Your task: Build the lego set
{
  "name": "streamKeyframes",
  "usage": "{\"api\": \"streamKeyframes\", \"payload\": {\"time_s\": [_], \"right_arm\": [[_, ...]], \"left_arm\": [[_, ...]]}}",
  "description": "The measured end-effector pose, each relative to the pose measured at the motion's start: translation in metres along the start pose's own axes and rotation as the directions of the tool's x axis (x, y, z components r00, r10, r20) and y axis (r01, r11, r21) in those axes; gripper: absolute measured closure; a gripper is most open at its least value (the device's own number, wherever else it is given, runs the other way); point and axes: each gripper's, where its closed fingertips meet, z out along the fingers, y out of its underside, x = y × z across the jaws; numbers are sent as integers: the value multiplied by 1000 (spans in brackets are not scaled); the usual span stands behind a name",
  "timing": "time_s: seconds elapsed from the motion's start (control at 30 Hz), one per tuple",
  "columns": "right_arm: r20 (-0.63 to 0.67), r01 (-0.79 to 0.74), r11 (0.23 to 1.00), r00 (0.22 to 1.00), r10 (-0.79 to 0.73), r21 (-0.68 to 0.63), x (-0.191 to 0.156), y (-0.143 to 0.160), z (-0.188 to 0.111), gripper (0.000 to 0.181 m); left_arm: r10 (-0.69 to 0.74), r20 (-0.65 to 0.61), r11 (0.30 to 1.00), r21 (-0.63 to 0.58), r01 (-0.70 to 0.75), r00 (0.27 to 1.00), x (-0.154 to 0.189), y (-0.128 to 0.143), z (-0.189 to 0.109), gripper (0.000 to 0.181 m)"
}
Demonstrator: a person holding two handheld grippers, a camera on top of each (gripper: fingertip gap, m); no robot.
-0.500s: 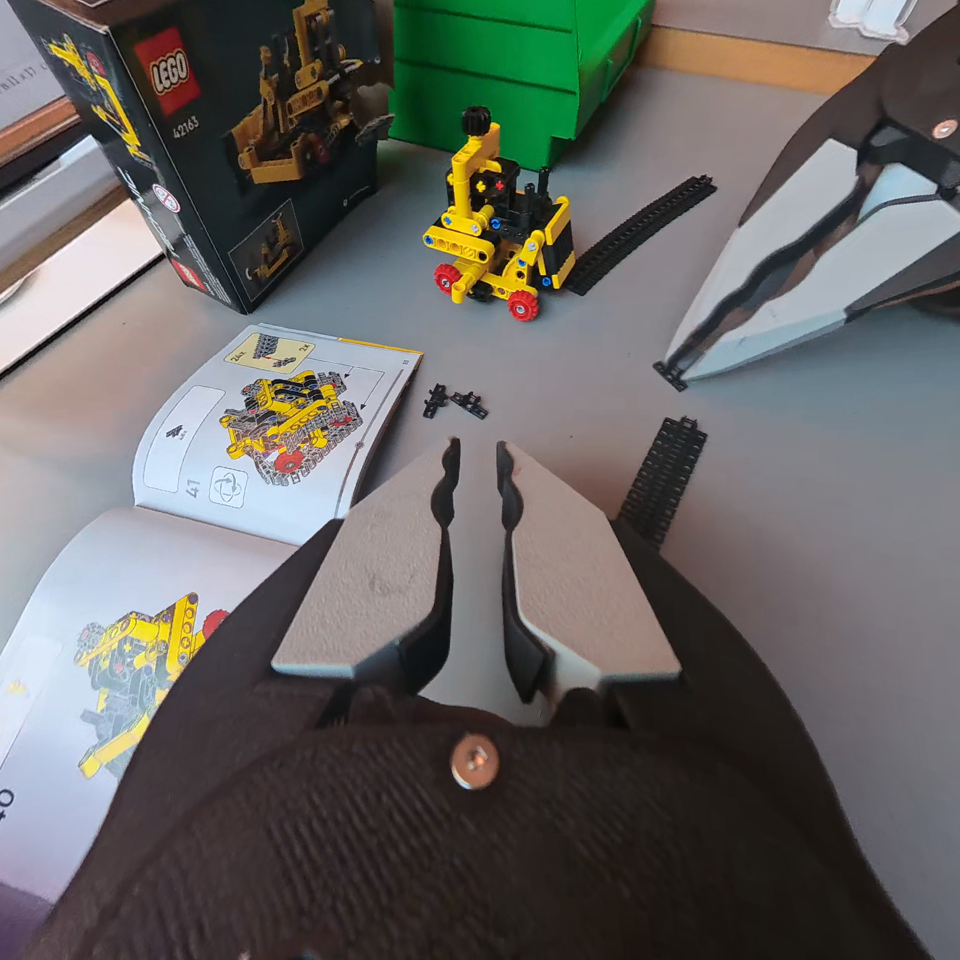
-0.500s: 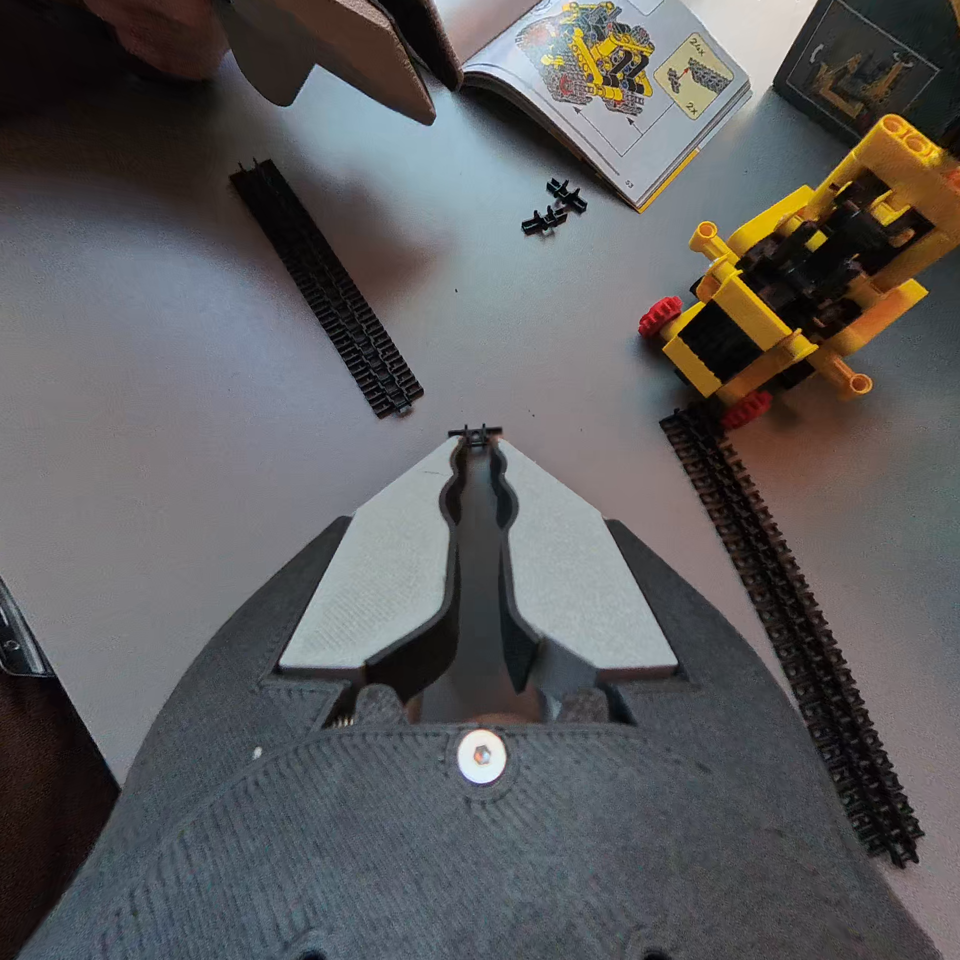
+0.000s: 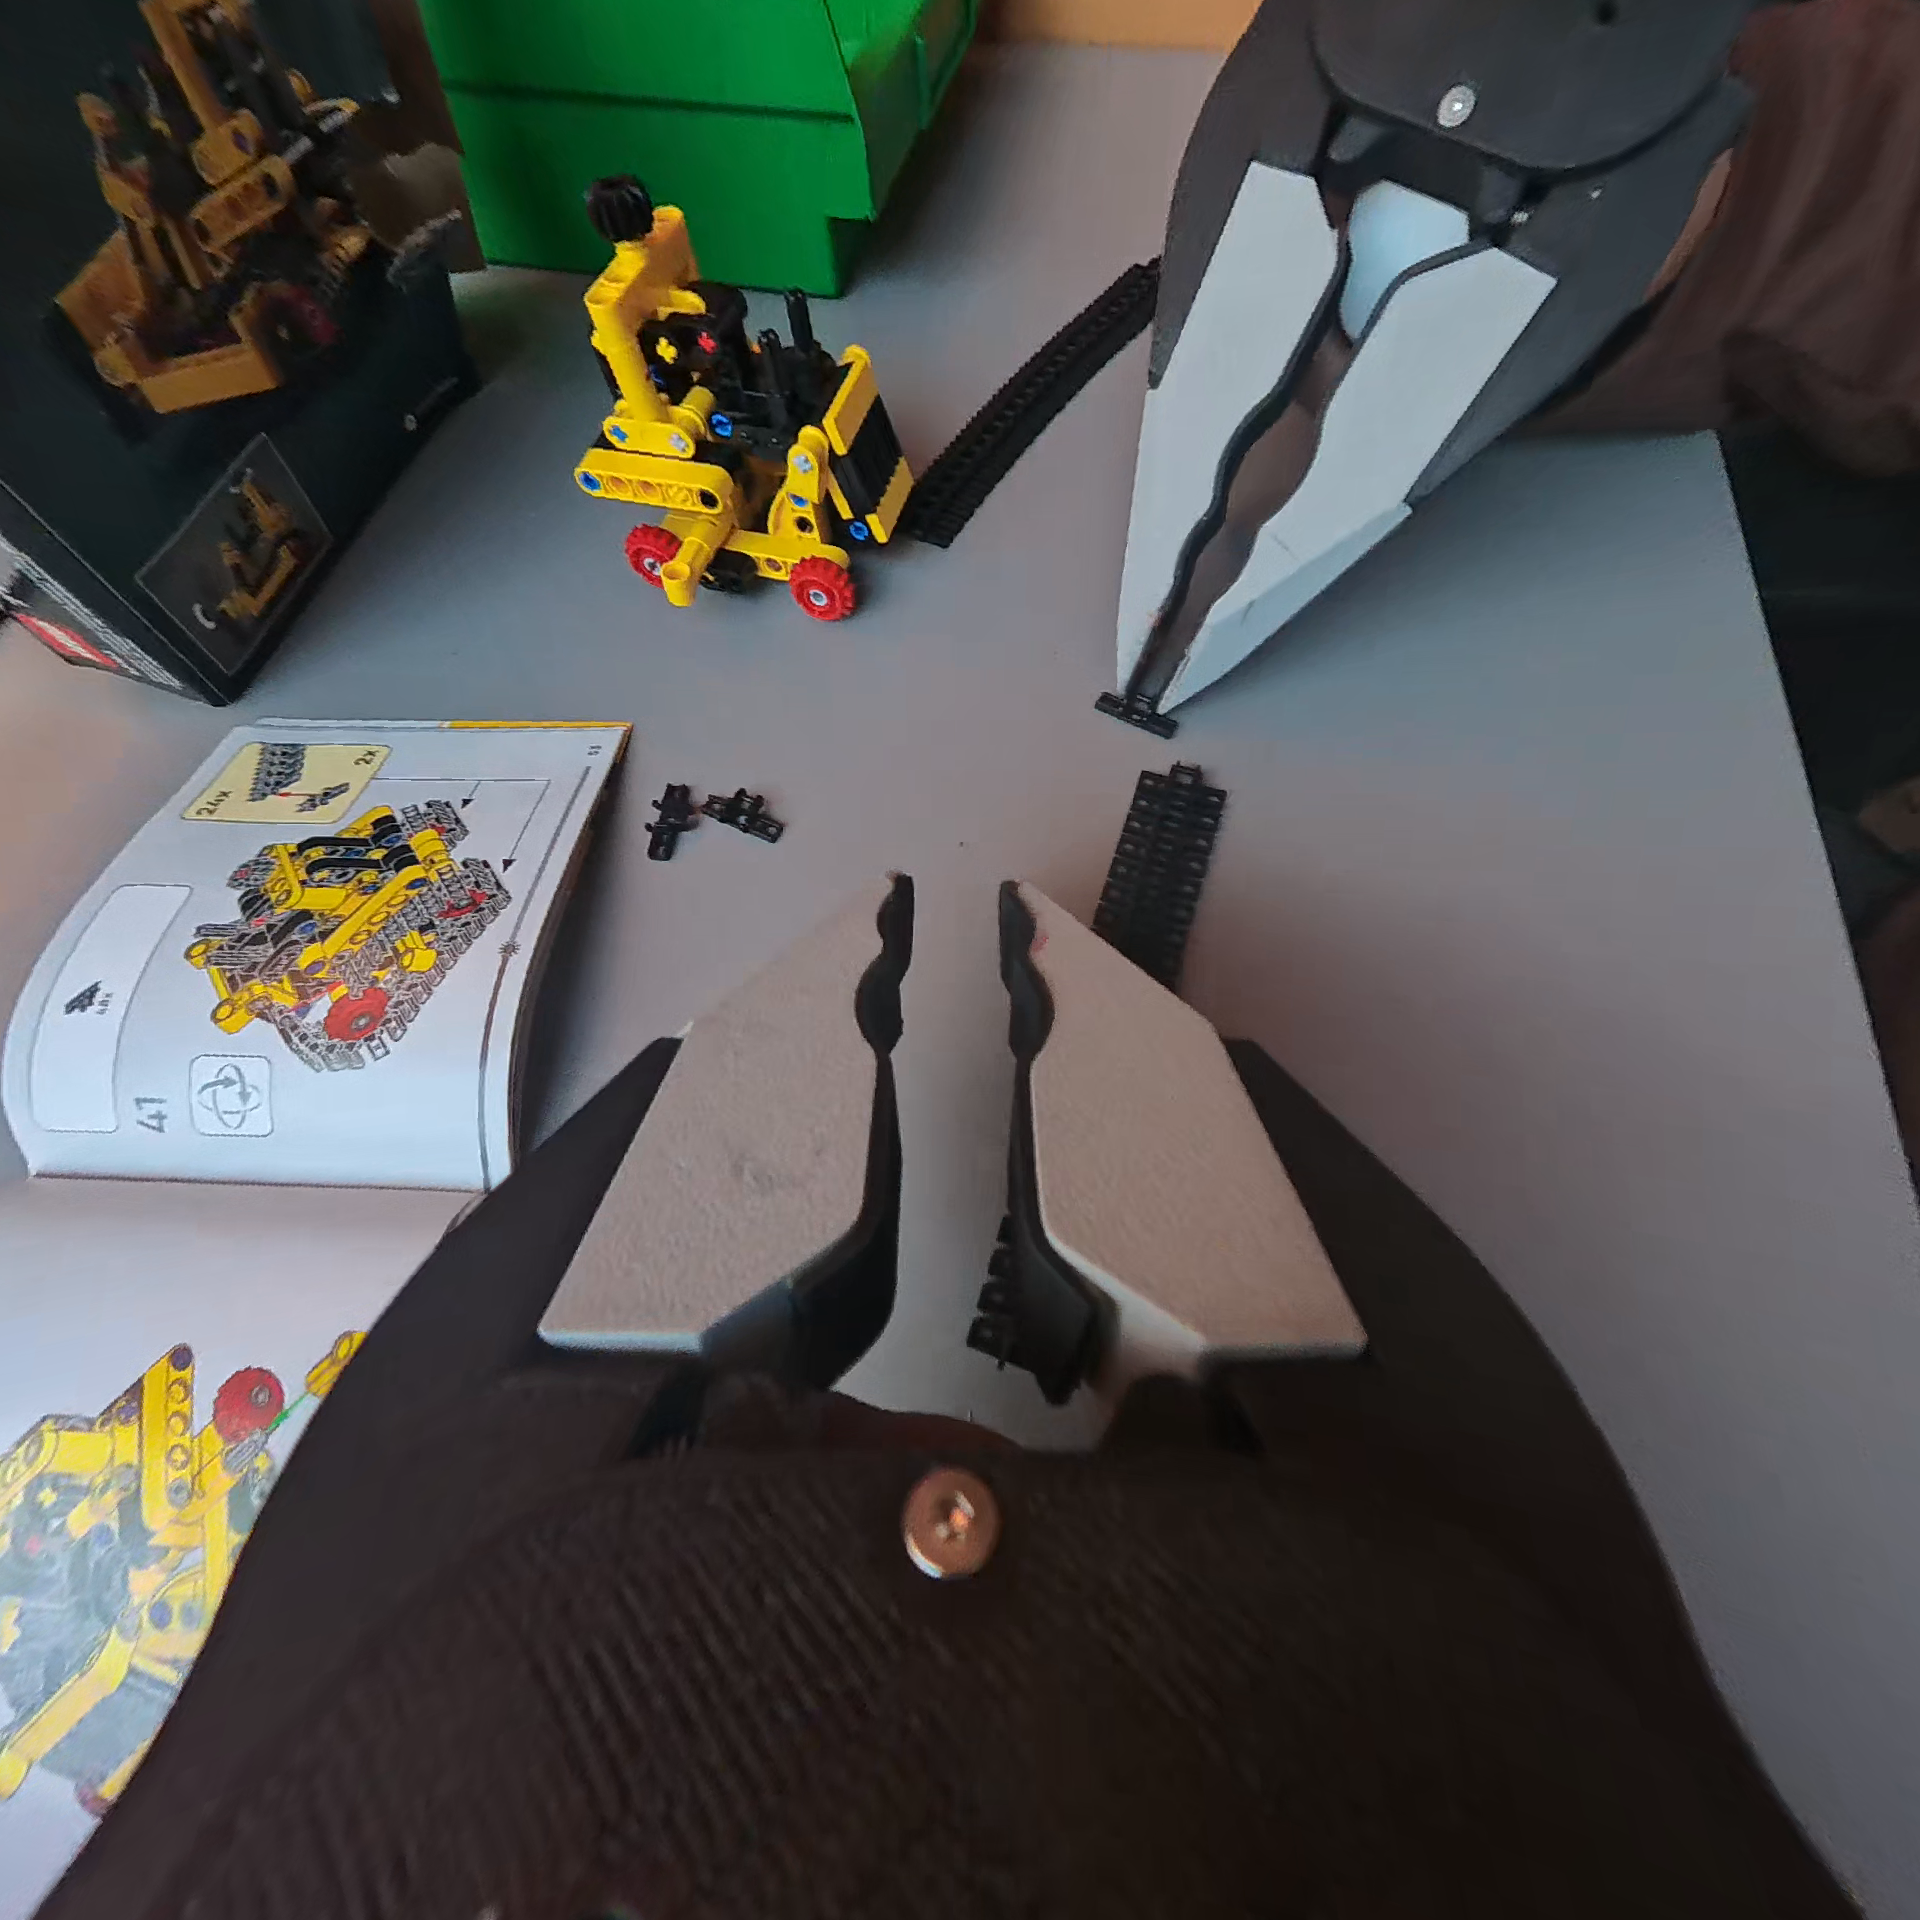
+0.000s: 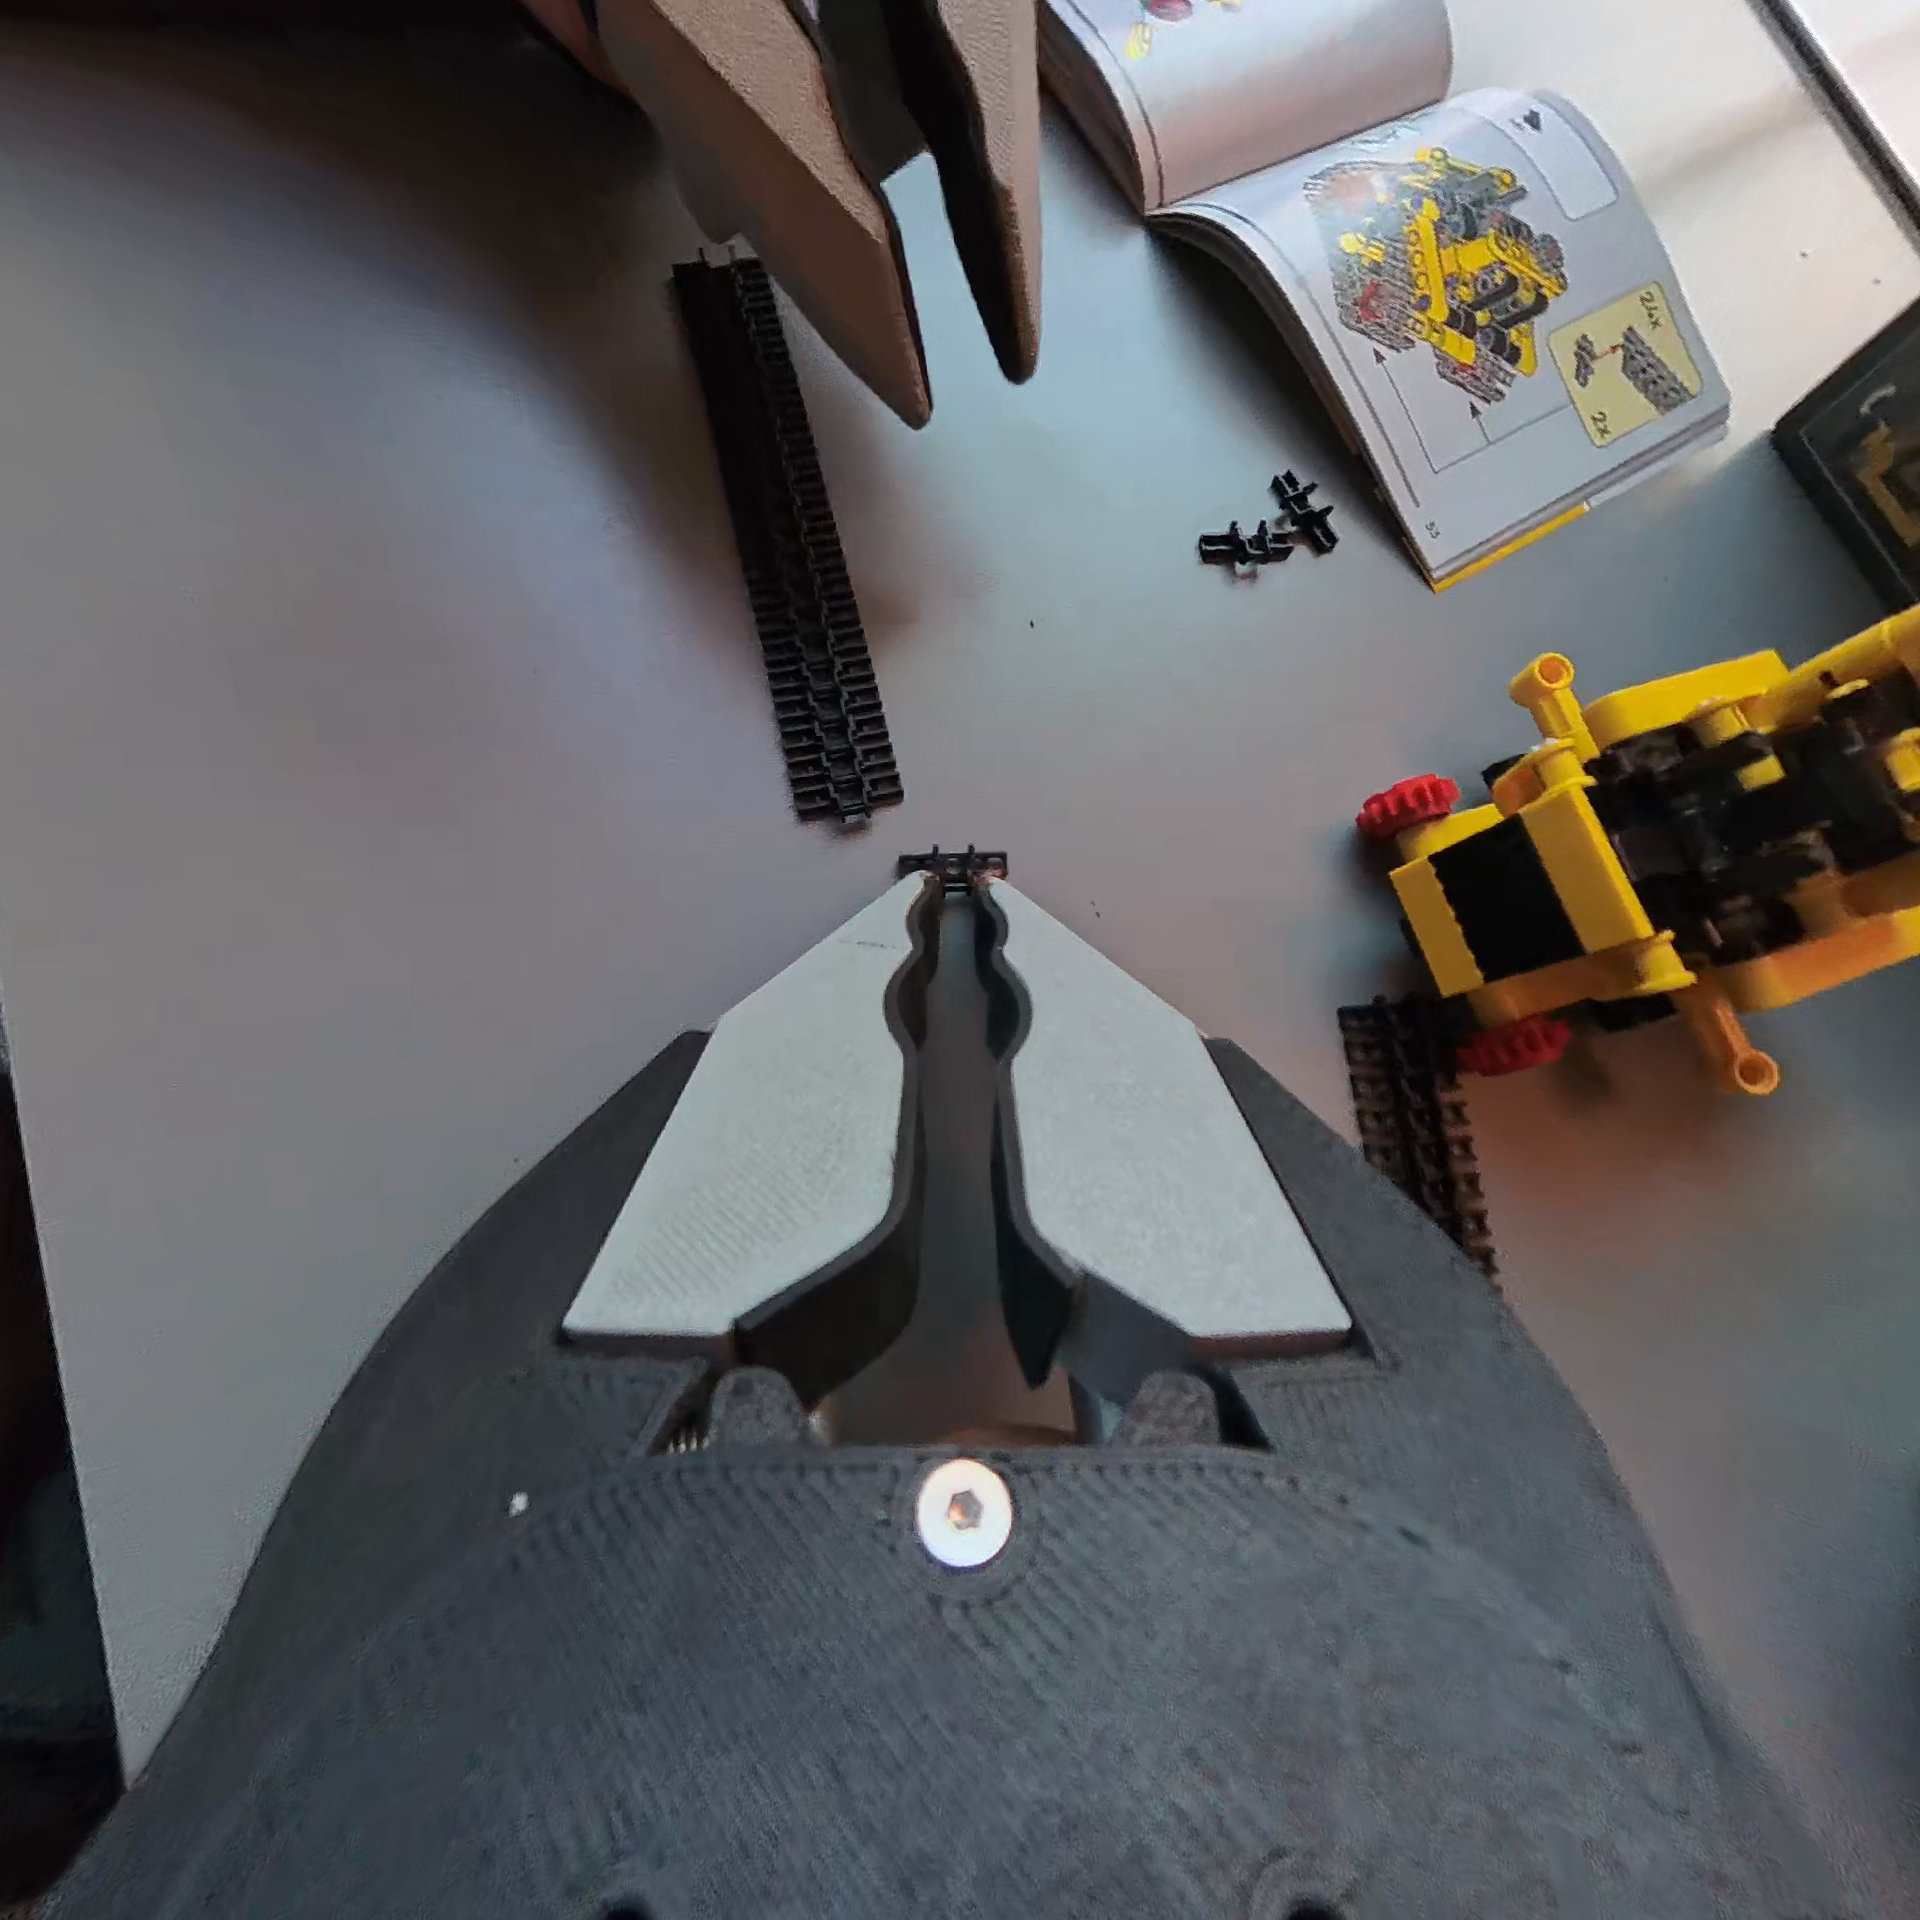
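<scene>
My right gripper (image 4: 954, 878) is shut on a small black track link (image 4: 953, 862), held just above the grey table; it also shows in the left wrist view (image 3: 1143, 698). A black track strip (image 4: 792, 561) lies just ahead of it, its near end close to the link. My left gripper (image 3: 954, 894) is open and empty, hovering beside that strip (image 3: 1162, 871); its fingers (image 4: 831, 208) overlap the strip's far end in the right wrist view. The yellow and black vehicle (image 3: 738, 436) stands further back, with a second track strip (image 3: 1029, 416) beside it. Two loose links (image 3: 712, 816) lie by the booklet.
The open instruction booklet (image 3: 301, 956) lies at the left. The dark set box (image 3: 208, 343) and a green bin (image 3: 686, 125) stand at the back. The table edge (image 3: 1808, 831) runs along the right side. In the right wrist view the vehicle (image 4: 1662, 862) is at the right. There is about 9 cm between the tips of the two grippers.
Both grippers have moved closer together. The right gripper, still holding the link, has come nearer the strip's end. The left gripper has advanced along the strip.
</scene>
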Motion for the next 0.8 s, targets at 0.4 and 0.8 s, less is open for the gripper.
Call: {"api": "streamKeyframes", "payload": {"time_s": [0.4, 0.8], "right_arm": [[104, 67, 997, 992, -69, 22, -13, -2, 0, 178], [92, 93, 995, 991, -95, 25, -14, -2, 0, 178]], "left_arm": [[72, -110, 991, -109, -84, 991, 44, -3, 12, 167], [131, -182, 959, -226, -171, 975, 53, -6, 34, 168]]}}
